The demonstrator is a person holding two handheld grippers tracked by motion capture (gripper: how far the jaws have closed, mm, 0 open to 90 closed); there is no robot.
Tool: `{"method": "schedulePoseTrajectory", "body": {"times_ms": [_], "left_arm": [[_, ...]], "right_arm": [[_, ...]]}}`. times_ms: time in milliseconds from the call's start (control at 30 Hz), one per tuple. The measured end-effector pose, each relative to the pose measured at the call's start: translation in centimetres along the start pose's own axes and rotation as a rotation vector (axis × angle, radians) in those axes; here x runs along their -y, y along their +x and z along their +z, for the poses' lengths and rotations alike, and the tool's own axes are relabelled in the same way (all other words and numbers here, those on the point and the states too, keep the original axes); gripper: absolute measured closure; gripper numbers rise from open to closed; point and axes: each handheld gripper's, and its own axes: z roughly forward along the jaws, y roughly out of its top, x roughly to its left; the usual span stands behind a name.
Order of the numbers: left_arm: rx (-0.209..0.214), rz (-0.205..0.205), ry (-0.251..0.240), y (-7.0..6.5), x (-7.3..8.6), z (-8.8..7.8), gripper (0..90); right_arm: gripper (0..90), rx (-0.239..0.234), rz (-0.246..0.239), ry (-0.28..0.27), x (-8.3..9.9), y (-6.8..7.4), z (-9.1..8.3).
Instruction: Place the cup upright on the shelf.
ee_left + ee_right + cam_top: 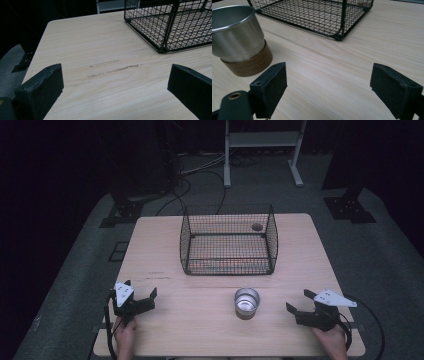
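Note:
A black wire basket (228, 240) stands in the middle of a light wooden table (165, 320), with nothing large inside it. In front of it a shiny metal cup (247, 302) sits upright on a brown round base. My left gripper (141, 289) rests at the table's front left, open and holding nothing; over its jaws I see the basket's corner (170, 25) and scuff marks (115, 68) on the wood. My right gripper (298, 300) is at the front right, open too. The cup (234, 32) is just beyond its left jaw, apart from it, with the basket (319, 15) behind.
A small dark round spot (257, 226) shows through the basket's far right corner. Beyond the table are a white metal frame (260, 140), cables (200, 170) on the grey floor, and black stand bases (125, 210) (350, 207).

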Motion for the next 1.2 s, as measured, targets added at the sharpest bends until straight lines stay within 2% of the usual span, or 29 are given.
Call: {"method": "schedulePoseTrajectory", "body": {"times_ms": [667, 867, 1200], "left_arm": [[0.0, 0.002, 0.0, 0.0, 0.0, 0.0, 0.0], [0.001, 0.001, 0.001, 0.0, 0.0, 0.0, 0.0], [0.0, -0.002, 0.0, 0.0, 0.0, 0.0, 0.0]], "right_arm": [[13.2, -0.086, -0.086, 0.021, -0.6, 2.2, 0.6], [13.1, -0.117, -0.129, 0.025, -0.8, 3.1, 0.9], [12.7, -0.152, -0.153, 0.029, -1.0, 4.3, 1.1]]}}
